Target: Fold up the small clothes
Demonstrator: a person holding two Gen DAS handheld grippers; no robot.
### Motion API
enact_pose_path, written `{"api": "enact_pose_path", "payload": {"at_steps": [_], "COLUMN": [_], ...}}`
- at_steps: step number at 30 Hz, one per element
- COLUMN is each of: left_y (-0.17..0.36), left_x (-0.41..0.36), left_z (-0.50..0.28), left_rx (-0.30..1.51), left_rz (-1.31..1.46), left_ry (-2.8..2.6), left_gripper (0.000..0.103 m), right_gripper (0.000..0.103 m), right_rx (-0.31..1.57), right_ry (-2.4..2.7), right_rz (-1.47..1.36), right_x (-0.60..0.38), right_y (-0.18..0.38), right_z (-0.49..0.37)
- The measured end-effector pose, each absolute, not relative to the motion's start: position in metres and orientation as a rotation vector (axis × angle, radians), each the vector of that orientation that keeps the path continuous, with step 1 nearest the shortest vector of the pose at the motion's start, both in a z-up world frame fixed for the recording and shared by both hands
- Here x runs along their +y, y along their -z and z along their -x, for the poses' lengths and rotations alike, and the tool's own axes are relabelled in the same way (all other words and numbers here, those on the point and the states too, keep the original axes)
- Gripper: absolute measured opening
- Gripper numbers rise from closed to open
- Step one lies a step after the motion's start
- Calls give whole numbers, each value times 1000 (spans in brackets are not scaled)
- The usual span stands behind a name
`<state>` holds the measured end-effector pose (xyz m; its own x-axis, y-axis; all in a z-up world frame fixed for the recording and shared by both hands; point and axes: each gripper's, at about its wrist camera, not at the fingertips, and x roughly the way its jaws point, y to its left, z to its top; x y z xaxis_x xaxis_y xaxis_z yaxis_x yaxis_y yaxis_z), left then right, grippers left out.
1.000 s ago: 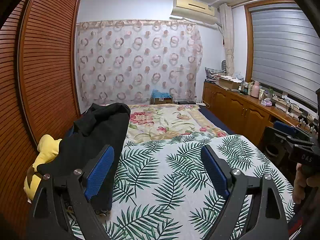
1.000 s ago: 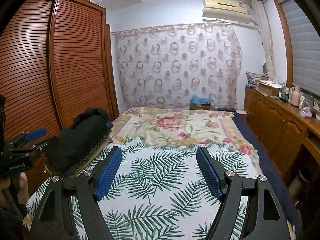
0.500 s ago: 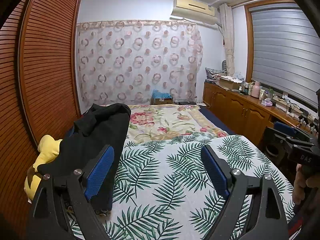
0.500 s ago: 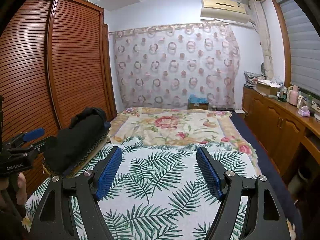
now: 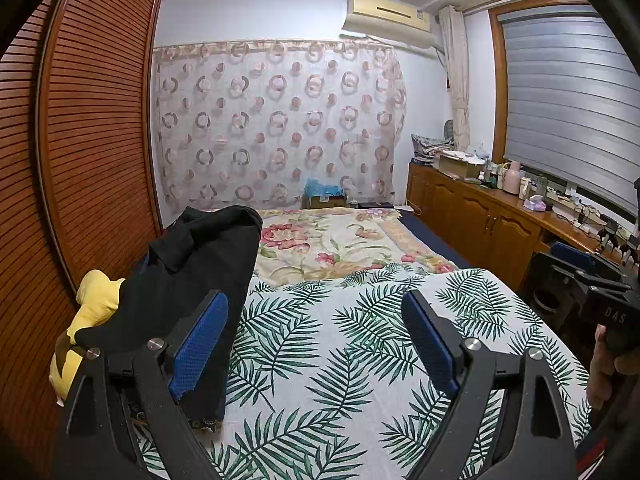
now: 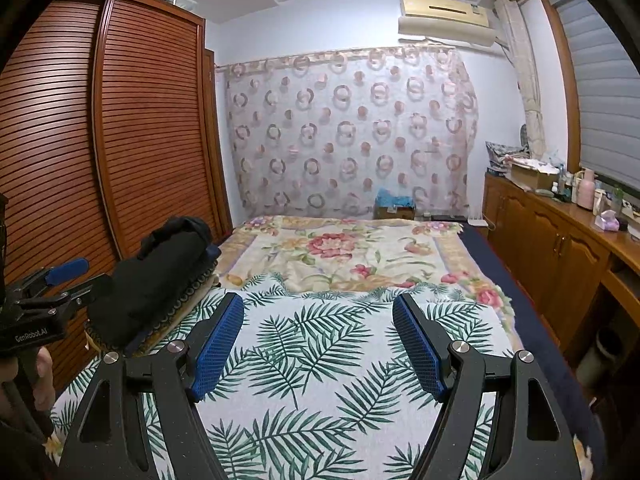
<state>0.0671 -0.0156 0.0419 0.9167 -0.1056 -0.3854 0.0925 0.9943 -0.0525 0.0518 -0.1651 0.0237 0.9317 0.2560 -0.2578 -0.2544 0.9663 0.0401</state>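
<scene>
**Both claws wide over the leaf-print bed, clothes piled at the left edge**

From the left wrist camera we see our left gripper (image 5: 316, 344) held above the palm-leaf sheet (image 5: 344, 344), its blue pads spread wide with nothing between them. The pile of dark clothes (image 5: 188, 280) lies along the bed's left edge, beside the slatted wardrobe (image 5: 92, 140), just behind the left pad; a yellow garment (image 5: 94, 304) pokes out from under it on the wardrobe side. At the right border we see our right hand (image 5: 608, 364) on the other tool's handle.

From the right wrist camera we see our right gripper (image 6: 318, 344) above the same sheet, its claw also gaping and empty. The dark clothes sit stacked at the left, near the left pad but apart from it. The floral blanket (image 6: 340, 252) covers the far half of the bed. Our left hand (image 6: 40, 376) grips the other tool at the left border.
</scene>
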Motion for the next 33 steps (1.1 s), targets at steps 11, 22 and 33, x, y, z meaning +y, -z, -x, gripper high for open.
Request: {"api": "enact_pose_path", "payload": {"at_steps": [11, 22, 33], "left_y": [-42, -42, -41], "left_x": [-16, -16, -17], "left_z": [-67, -67, -67], "left_rx": [399, 398, 399], "left_rz": [33, 32, 30], "left_ry": [104, 102, 103], "left_gripper": [89, 89, 89], "right_gripper": [79, 79, 79], "right_rx": [267, 265, 266], "right_ry": [-265, -263, -262], "right_rz": [-7, -8, -9], "right_x": [-172, -173, -173], "right_y": [-25, -25, -26], "right_z": [-52, -52, -52]}}
